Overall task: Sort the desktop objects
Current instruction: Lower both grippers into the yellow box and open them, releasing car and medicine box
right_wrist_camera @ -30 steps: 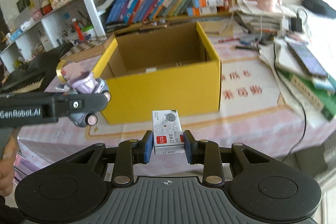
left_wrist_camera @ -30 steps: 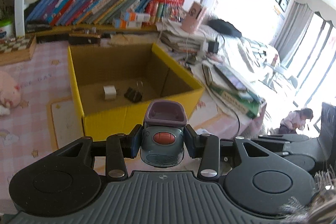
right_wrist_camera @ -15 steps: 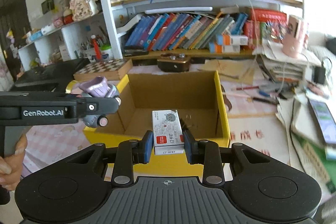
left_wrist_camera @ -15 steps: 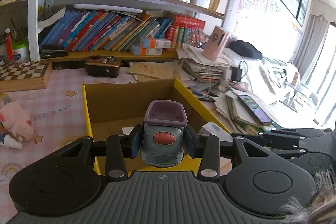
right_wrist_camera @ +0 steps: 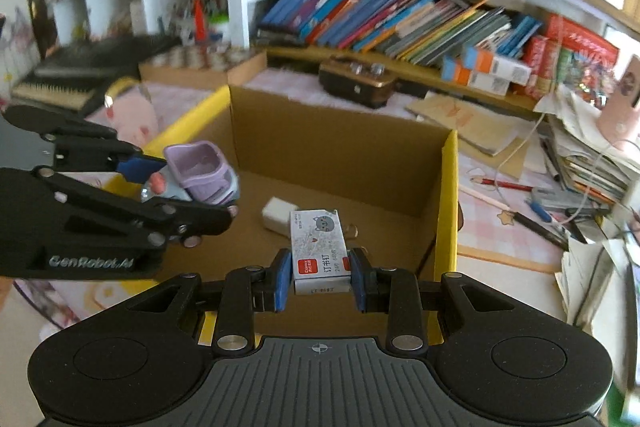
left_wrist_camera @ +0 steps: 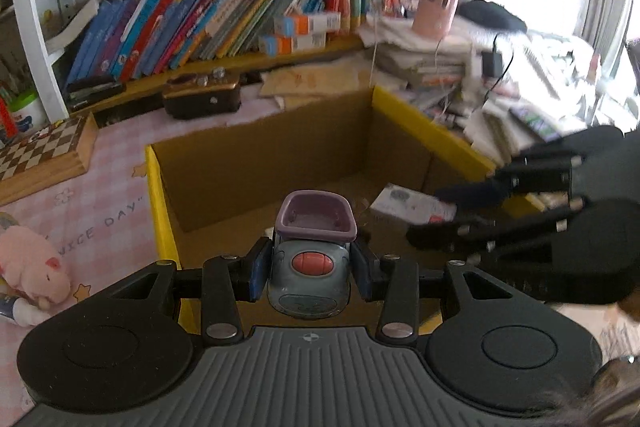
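Staple box [right_wrist_camera: 319,251], small and white with a red label, sits clamped between the blue pads of the right gripper [right_wrist_camera: 319,281], nearest the right wrist camera and hanging over the near part of the open yellow box [right_wrist_camera: 449,211]. Just to the left, the left gripper [left_wrist_camera: 308,273] is closed on a grey and purple toy car [left_wrist_camera: 310,259], and it too hangs above the yellow box, over its near left side.

Crowding is the first risk, I judge. The two grippers are near each other above one opening, and if both lower together their black linkages could knock, jarring a hold loose. The toy car is rounded (and pinched only at its sides), so a bump might let it slip and fall outside the left wall.

Farther in, on the cardboard floor, a small white block [right_wrist_camera: 279,214] lies just beyond the staple box. A drop from this height could land on it and bounce or skid.

Beyond the far wall lie papers and a dark wooden case [right_wrist_camera: 358,83]; overshooting would put either thing among that clutter.
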Tool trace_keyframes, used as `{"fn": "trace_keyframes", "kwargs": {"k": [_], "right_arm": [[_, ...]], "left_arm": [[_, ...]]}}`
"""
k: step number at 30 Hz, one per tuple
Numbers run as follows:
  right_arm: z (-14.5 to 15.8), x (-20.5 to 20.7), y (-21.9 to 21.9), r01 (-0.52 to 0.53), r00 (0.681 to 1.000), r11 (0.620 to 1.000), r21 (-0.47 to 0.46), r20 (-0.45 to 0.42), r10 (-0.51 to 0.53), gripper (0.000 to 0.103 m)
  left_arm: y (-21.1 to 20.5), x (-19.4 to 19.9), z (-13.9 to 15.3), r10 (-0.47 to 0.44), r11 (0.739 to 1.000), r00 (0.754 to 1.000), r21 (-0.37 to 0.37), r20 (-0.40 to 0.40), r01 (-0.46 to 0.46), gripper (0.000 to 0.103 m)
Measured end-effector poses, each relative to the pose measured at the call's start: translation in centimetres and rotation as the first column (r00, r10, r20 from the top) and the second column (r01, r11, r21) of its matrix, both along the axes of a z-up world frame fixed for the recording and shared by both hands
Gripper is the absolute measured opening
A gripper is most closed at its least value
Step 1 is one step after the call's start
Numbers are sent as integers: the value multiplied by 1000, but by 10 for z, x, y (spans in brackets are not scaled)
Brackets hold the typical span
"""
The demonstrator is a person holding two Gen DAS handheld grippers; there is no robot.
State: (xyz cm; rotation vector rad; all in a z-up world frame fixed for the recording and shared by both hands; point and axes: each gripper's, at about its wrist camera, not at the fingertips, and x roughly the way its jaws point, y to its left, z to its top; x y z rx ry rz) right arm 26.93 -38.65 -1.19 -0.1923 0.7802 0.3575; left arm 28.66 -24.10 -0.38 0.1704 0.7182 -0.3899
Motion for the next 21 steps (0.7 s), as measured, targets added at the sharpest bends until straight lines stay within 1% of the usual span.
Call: {"fn": "trace_keyframes", "kwargs": {"k": [2,4,7,11,21], "right_arm": [[-6,8,0,-16,999,1000,-19,-31,16,31],[-9,13,3,-44,999,998,-49,-33,42,31],[-10,19,6,-73,996,996,-44,-62,70,31],[-18,26,12,-109,990,992,-63,-94,103,31],[-27,38,10,-113,983,993,-41,-150,106,31]], "left_arm": [[-1,3,-4,-1,1000,1000,16,-3,1,39],[-2,4,-5,-1,1000,1000,23,-7,1,39],[-5,9,-9,-2,999,1000,35,-23,3,39],[-7,12,-17,-4,999,999,50,-50,7,39],[-7,15,-21,-6,999,998,39,-59,8,39]]}}
